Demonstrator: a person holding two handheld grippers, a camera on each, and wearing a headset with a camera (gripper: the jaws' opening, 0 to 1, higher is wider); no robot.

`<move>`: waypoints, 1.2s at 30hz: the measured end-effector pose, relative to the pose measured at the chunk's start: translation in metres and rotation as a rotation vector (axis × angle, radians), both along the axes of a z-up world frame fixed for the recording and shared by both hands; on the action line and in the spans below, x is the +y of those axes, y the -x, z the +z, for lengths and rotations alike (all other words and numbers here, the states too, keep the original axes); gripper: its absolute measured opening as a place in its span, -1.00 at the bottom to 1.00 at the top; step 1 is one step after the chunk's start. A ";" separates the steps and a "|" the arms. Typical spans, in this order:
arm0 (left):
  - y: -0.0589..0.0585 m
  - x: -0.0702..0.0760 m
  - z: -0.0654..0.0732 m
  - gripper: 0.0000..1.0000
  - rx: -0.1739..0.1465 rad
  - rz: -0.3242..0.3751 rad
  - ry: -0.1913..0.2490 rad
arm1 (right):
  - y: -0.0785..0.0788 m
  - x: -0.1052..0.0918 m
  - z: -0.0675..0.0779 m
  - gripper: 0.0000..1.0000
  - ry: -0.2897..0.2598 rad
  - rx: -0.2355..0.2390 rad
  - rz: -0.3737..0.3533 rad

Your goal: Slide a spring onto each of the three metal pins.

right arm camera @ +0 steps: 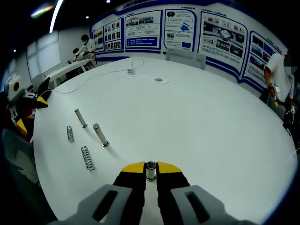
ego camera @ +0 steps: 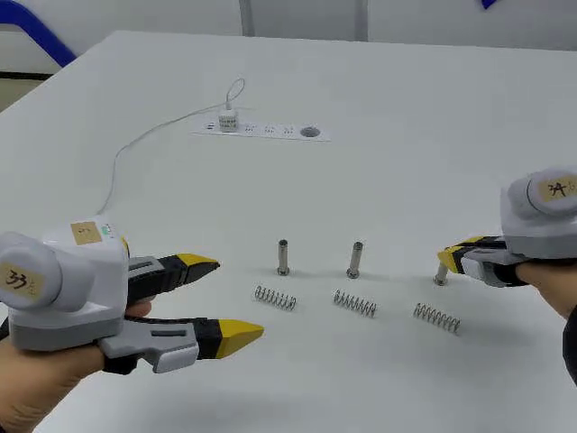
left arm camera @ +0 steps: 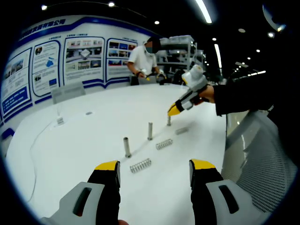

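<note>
Right claw grips the right pin. Left claw, wide, points at the springs lying crosswise, left spring nearest.

White table, rounded edge. Wht power strip lies flat on far side, small wht plug in its left end, thin cable trails off to left. Bkgd: blue-framed wall posters, person in wht shirt standing, shelving, ceiling strip lights.
</note>
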State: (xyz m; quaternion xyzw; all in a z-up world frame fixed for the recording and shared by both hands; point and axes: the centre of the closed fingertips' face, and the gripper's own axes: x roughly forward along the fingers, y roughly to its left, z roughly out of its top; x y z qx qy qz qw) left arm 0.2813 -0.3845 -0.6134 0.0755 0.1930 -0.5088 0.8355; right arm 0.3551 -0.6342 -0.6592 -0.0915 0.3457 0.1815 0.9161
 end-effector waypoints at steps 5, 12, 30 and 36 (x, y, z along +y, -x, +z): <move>0.000 0.000 0.001 0.22 -0.002 -0.001 0.000 | 0.000 0.000 0.001 -0.79 0.003 -0.003 0.006; 0.001 -0.001 0.001 0.22 -0.003 -0.004 -0.001 | 0.002 0.000 0.004 -0.76 0.005 -0.012 0.010; 0.002 -0.004 -0.001 0.22 0.000 -0.019 -0.002 | 0.012 0.018 0.050 -0.68 0.009 -0.125 0.063; 0.002 -0.004 -0.001 0.22 0.001 -0.017 -0.002 | 0.013 0.050 0.056 -0.67 0.005 -0.138 0.152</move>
